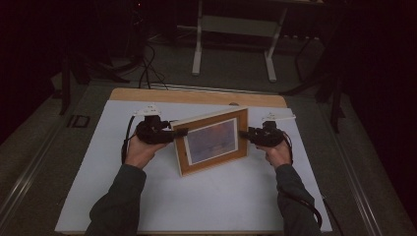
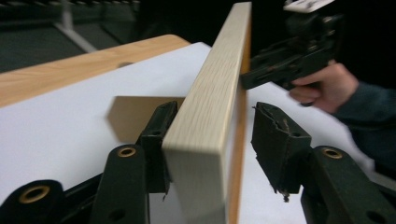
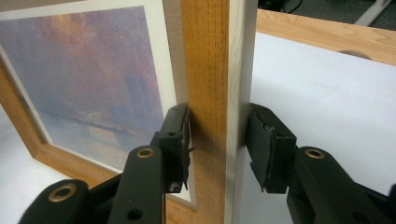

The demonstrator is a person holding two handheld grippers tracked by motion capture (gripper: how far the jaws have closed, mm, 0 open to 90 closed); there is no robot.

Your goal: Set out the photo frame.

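Presently, item one: a wooden picture frame point(image 1: 212, 141) standing upright on its lower edge near the middle of the white tabletop point(image 1: 98, 162), tilted slightly, its print of a hazy purple sky over water facing you. No brand, label or legible writing shows on the frame, the print or the grippers.

Item two: your left gripper point(image 1: 179, 132), held level in your left hand point(image 1: 140, 150), forearm coming in from the bottom edge. Its jaws straddle the frame's left side rail point(image 2: 205, 121); in the left gripper view one pad lies against the back face while the other stands clear of the front with a gap, so the jaws are parted and not clamping.

Item three: your right gripper point(image 1: 244, 133), level in your right hand point(image 1: 276, 151), pointing inward at the frame's right side rail point(image 3: 215, 93). In the right gripper view both pads sit against the wood, front and back: it is holding the frame.

Item four: room. Bare white surface lies open in front of the frame and to both sides; a strip of light wooden board point(image 1: 196, 96) borders the far edge, well behind the frame.
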